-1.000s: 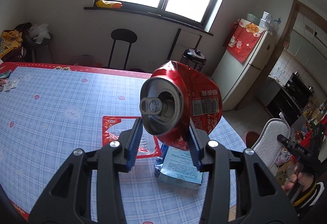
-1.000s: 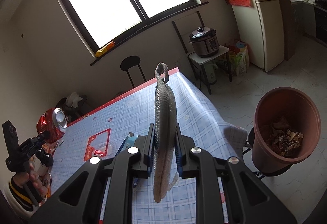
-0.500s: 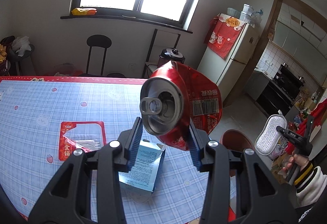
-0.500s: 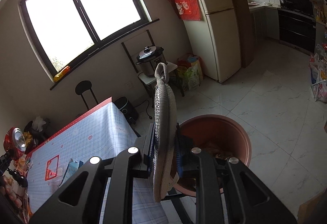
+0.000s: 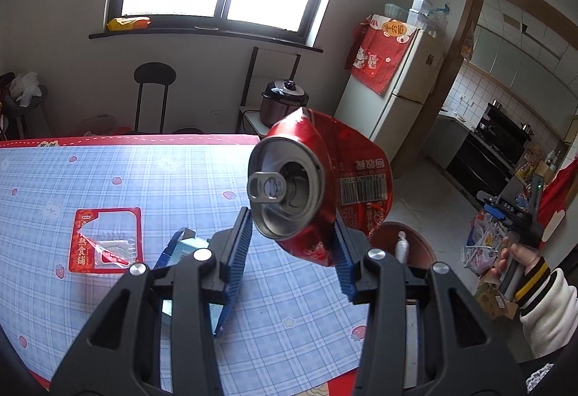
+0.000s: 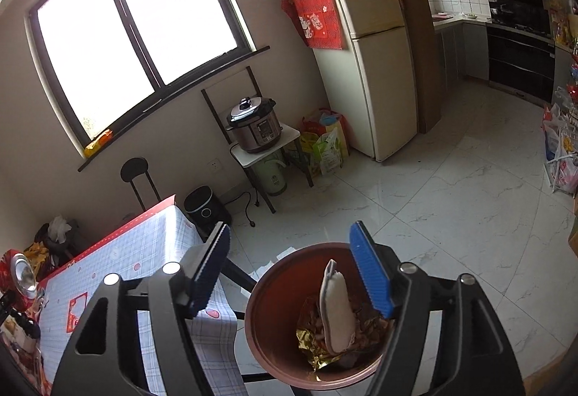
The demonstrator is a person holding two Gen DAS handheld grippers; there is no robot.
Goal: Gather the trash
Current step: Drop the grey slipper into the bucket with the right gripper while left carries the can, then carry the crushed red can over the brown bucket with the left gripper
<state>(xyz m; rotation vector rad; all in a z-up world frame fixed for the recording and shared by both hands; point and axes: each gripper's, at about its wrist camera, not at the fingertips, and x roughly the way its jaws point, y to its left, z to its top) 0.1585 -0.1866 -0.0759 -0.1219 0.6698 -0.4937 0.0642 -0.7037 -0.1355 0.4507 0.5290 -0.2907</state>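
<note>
My left gripper (image 5: 292, 221) is shut on a crushed red drink can (image 5: 318, 186) and holds it above the checked tablecloth (image 5: 144, 179), with the can's open top towards the camera. My right gripper (image 6: 289, 230) hangs over a brown bin (image 6: 260, 298); its jaws are opening and nothing is between them. A grey-white pad (image 6: 337, 309) stands on end inside the bin, on crumpled trash. In the left wrist view the bin (image 5: 415, 240) shows past the table's corner, and a hand in a striped cuff holds the right gripper (image 5: 520, 215) beyond it.
A torn red wrapper (image 5: 104, 240) and a blue carton (image 5: 184, 248) lie on the table. A cooker on a small stand (image 6: 254, 125), a fridge (image 6: 372, 71), a black stool (image 6: 135, 172) and bags (image 6: 325, 147) line the walls. Pale tiled floor (image 6: 451, 215) spreads beyond the bin.
The right gripper swung from the table to over the bin and its jaws parted; the pad it held now sits in the bin. The left gripper moved right, still gripping the can.
</note>
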